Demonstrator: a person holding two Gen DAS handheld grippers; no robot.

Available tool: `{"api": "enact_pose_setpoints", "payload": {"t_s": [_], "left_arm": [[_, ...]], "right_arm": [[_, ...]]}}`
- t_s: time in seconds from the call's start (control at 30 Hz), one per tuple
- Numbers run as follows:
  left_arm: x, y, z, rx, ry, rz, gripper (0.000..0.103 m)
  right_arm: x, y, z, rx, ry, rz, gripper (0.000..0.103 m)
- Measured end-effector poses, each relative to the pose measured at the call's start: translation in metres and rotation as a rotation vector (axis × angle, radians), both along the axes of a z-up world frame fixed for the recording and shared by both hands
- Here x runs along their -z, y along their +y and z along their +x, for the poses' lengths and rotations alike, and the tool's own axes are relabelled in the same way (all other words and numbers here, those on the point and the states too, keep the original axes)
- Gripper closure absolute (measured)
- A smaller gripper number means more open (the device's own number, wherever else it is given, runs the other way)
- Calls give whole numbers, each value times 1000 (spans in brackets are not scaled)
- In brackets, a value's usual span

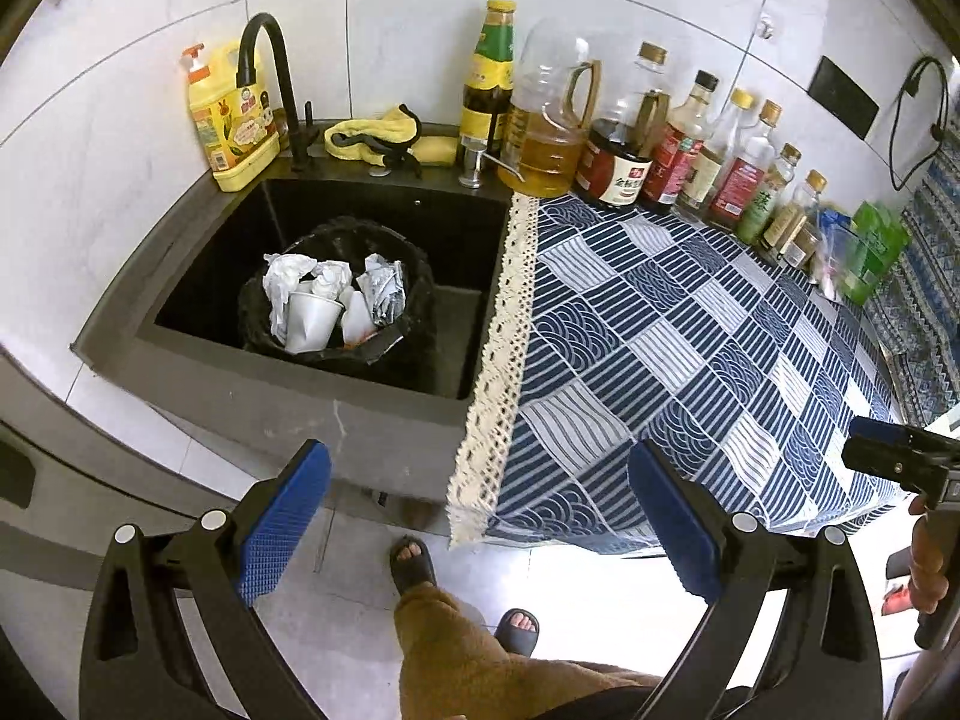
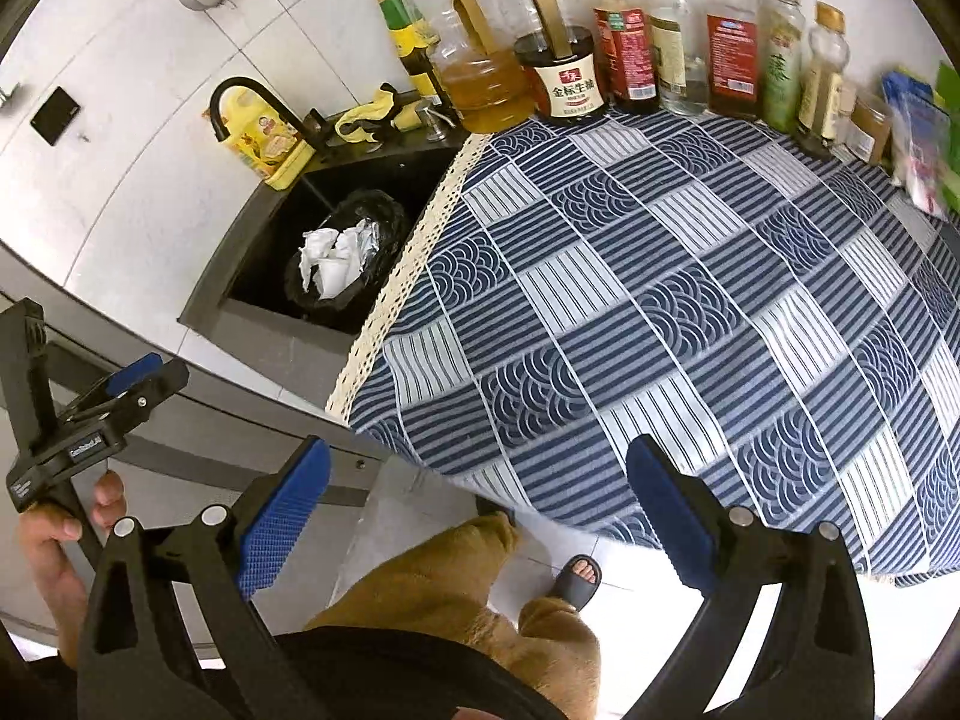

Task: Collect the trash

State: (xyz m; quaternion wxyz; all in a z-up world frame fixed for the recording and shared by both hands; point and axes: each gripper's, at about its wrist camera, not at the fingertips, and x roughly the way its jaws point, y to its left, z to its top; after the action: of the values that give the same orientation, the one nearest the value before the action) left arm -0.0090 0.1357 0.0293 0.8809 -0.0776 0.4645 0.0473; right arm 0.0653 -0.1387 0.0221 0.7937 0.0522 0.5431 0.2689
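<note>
A black trash bag [image 1: 360, 233] stands in the dark sink [image 1: 468, 240], holding crumpled white paper [image 1: 287, 276], a white paper cup [image 1: 309, 321] and a foil wrapper [image 1: 384, 288]. My left gripper [image 1: 480, 516] is open and empty, hanging over the floor in front of the sink, well short of the bag. In the right wrist view the bag [image 2: 378, 204] lies far to the upper left. My right gripper [image 2: 480, 510] is open with nothing between its blue pads, at the front edge of the blue patterned tablecloth [image 2: 660, 300]. No loose trash shows on the cloth.
Oil and sauce bottles [image 1: 618, 156] line the tiled wall behind the cloth. A yellow detergent jug [image 1: 231, 120], a black faucet [image 1: 270, 66] and a yellow rag [image 1: 384, 135] sit behind the sink. Packets [image 1: 870, 252] lie at the far right. The person's sandalled feet [image 1: 414, 564] stand below.
</note>
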Motion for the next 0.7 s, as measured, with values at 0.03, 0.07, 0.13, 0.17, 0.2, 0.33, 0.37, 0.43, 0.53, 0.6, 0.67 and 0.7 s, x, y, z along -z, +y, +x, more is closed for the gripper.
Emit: {"api": "enact_pose_setpoints", "payload": {"t_s": [0.03, 0.07, 0.13, 0.17, 0.2, 0.33, 0.37, 0.43, 0.53, 0.6, 0.67, 0.7], "left_arm": [[-1, -4, -3, 4, -1, 2, 7], [-2, -9, -8, 6, -4, 6, 7], [-5, -15, -13, 13, -14, 7, 7], [-6, -17, -15, 15, -17, 9, 7], [-7, -21, -17, 21, -23, 13, 7], [-7, -29, -18, 40, -32, 16, 7], [-6, -31, -18, 45, -31, 15, 7], [-7, -36, -19, 63, -34, 14, 7], [-10, -39, -19, 73, -44, 20, 7], [-11, -40, -20, 77, -49, 17, 7], [-11, -40, -20, 78, -47, 20, 7], [-10, -40, -20, 79, -46, 20, 7]], "right_arm": [[-2, -6, -4, 5, -11, -5, 5], [-3, -11, -7, 10, -18, -7, 5], [-4, -18, -13, 17, -15, -7, 5], [-4, -20, -14, 17, -15, -5, 5], [-6, -23, -18, 16, -20, -4, 5], [-11, -27, -27, 15, -48, 6, 5], [-13, -28, -29, 18, -56, 8, 5], [-16, -28, -31, 21, -65, 5, 5], [-20, -29, -33, 26, -74, 0, 5], [-21, -28, -33, 24, -76, -1, 5], [-22, -27, -34, 21, -80, 0, 5], [-21, -26, -34, 20, -79, 0, 5]]}}
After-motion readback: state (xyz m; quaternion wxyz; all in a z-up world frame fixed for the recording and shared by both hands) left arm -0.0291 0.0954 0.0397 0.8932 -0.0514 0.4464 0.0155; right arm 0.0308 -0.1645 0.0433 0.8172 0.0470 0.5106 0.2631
